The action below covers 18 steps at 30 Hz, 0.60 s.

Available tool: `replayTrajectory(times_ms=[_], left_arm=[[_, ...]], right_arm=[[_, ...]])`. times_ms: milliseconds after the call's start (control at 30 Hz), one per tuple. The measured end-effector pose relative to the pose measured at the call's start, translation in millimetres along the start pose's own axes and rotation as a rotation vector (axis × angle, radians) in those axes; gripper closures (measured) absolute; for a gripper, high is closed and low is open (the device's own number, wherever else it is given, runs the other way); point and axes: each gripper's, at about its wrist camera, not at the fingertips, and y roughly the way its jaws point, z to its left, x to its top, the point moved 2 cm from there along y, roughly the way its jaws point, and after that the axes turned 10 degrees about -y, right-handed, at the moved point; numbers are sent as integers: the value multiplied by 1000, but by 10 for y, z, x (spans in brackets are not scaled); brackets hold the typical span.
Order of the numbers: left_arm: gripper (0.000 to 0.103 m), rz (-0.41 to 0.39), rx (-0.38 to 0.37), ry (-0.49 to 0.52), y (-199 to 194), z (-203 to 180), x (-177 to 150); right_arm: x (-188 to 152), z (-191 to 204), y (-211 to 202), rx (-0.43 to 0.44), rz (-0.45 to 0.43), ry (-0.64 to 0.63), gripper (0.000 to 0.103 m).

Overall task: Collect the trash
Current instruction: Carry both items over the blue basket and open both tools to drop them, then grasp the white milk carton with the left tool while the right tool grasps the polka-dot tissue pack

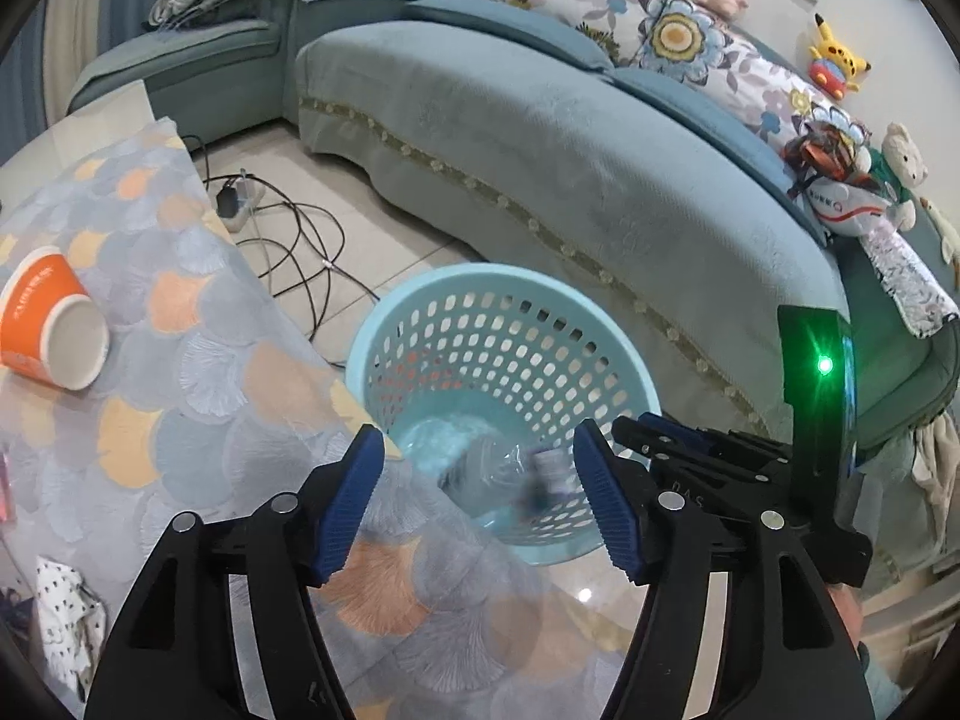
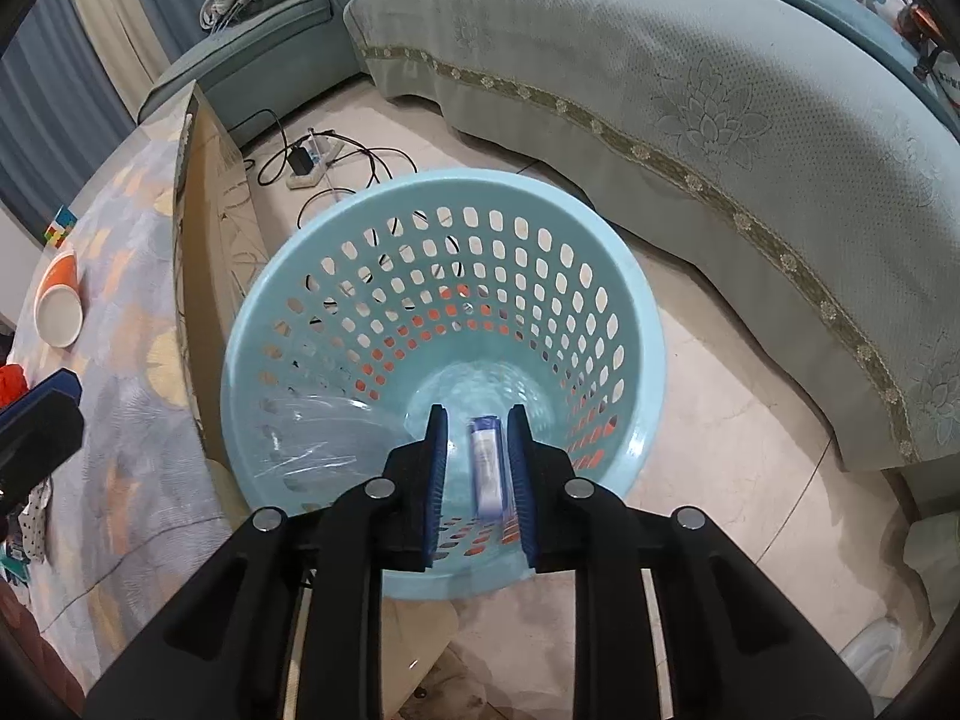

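Observation:
A light blue perforated basket (image 1: 384, 330) (image 2: 645, 324) stands on the floor beside the table. A clear plastic bottle (image 1: 480, 468) (image 2: 312, 426) lies inside it. A small blue-and-white packet (image 2: 486, 462) is blurred between my right gripper's (image 2: 477, 474) parted fingers above the basket, not touching either pad; it also shows blurred in the left wrist view (image 1: 549, 477). My left gripper (image 1: 477, 504) is open and empty over the table edge. An orange paper cup (image 1: 51, 327) (image 2: 57, 303) lies on its side on the table.
The table has a patterned cloth (image 1: 180, 372) (image 2: 120, 372). A teal sofa (image 1: 540, 138) (image 2: 690, 90) curves behind the basket. A power strip with cables (image 1: 240, 204) (image 2: 309, 165) lies on the tiled floor. Soft toys and cushions (image 1: 678, 30) sit along the sofa back.

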Motion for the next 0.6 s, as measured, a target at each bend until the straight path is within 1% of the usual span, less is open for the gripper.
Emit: replayTrajectory(times_ms=[133, 233, 300, 333, 367, 400, 467, 600], left_arm=[[39, -28, 2, -11, -147, 18, 0], [39, -62, 4, -22, -331, 36, -12], [39, -89, 11, -29, -474, 59, -30], [39, -107, 14, -33, -571, 77, -50], [39, -125, 18, -41, -674, 98, -75], [39, -144, 24, -51, -777, 134, -96], [34, -192, 42, -73, -1007, 213, -148], [29, -290, 111, -119, -1489, 424, -248]], right_arm=[[-9, 33, -91, 9, -10, 0, 84], [-3, 112, -198, 18, -24, -12, 82], [20, 201, -323, 33, -50, -28, 75], [28, 239, -374, 40, -63, -33, 65], [38, 309, -470, 53, -90, -42, 52], [45, 363, -539, 63, -110, -52, 49], [62, 531, -694, 84, -147, -87, 48], [80, 921, -971, 155, -220, -165, 48]])
